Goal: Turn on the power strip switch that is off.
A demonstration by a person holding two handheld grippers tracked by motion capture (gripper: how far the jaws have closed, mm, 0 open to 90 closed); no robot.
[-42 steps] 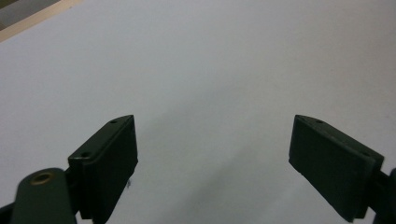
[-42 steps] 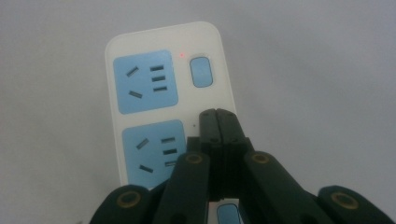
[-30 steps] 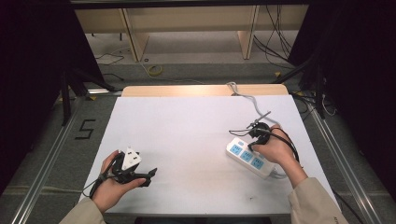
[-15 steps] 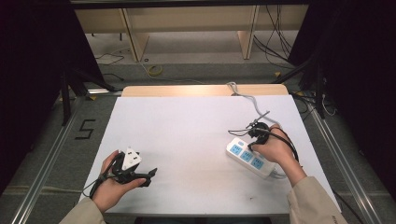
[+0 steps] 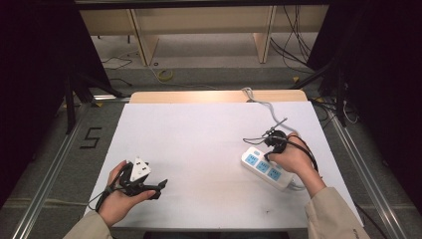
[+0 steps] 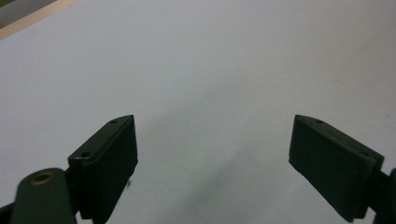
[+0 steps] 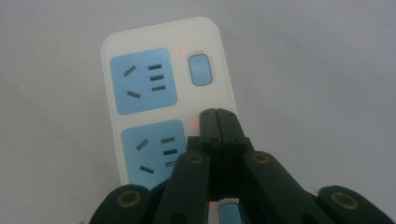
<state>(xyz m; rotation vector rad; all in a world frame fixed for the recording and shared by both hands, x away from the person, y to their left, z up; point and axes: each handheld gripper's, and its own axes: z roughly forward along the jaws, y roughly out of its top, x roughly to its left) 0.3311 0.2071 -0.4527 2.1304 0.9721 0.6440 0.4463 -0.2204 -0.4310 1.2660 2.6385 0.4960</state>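
So the big white table (image 5: 199,149) is mostly bare matte sheet, which gives me room to work. My power strip (image 5: 267,168) lies flat near the right edge, glossy white plastic with rounded corners, pale blue sockets and little rocker switches (image 7: 200,69). I've got the right gripper (image 7: 218,122) clenched on nothing, tips pressed together just over the second switch, I'd guess to poke it. The left gripper (image 6: 212,158) is parked low at the near left, jaws wide apart, holding nothing.
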